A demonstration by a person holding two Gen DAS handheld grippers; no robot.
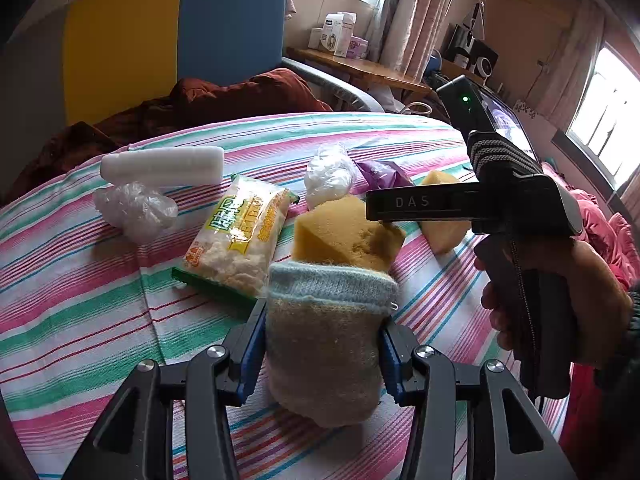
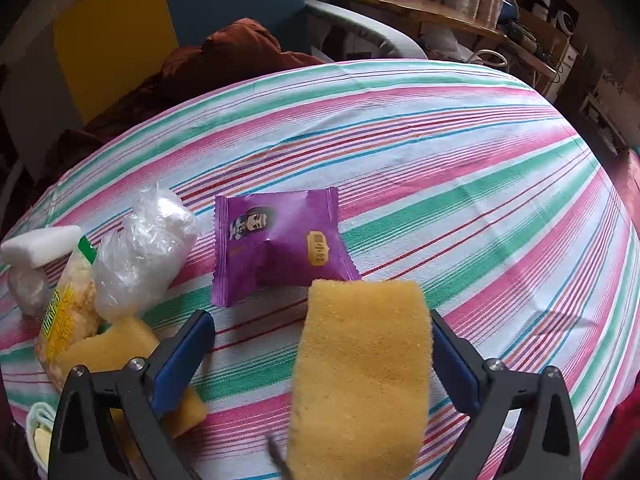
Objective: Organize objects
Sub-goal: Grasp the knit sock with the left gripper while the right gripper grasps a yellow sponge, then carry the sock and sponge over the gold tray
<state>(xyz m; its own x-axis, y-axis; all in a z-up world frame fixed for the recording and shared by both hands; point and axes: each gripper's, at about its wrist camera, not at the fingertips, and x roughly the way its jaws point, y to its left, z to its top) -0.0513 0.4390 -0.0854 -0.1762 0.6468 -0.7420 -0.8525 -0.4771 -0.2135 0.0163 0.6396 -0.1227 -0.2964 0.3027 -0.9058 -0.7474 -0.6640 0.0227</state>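
Item 1: my left gripper (image 1: 322, 344) is squeezing a knitted sock (image 1: 324, 336) between its blue fingers (image 1: 250, 356), the pale blue cuff pointing away from me.

Item 2: a yellow sponge (image 1: 344, 236) is lying on the striped bedsheet (image 1: 100, 280), just past that cuff.

Item 3: my right gripper (image 2: 320, 364) is standing with its fingers (image 2: 180, 364) spread wide. A second sponge (image 2: 360, 372) is sitting between them, touching the right-hand pad and well clear of the other (I cannot tell whether it is resting on the sheet).

Item 4: a purple snack packet (image 2: 280, 248) is lying just beyond that sponge.

Item 5: to the left I am seeing 2 crumpled clear bags (image 1: 136, 208), a yellow-green snack pack (image 1: 240, 236) and a white foam block (image 1: 164, 166).
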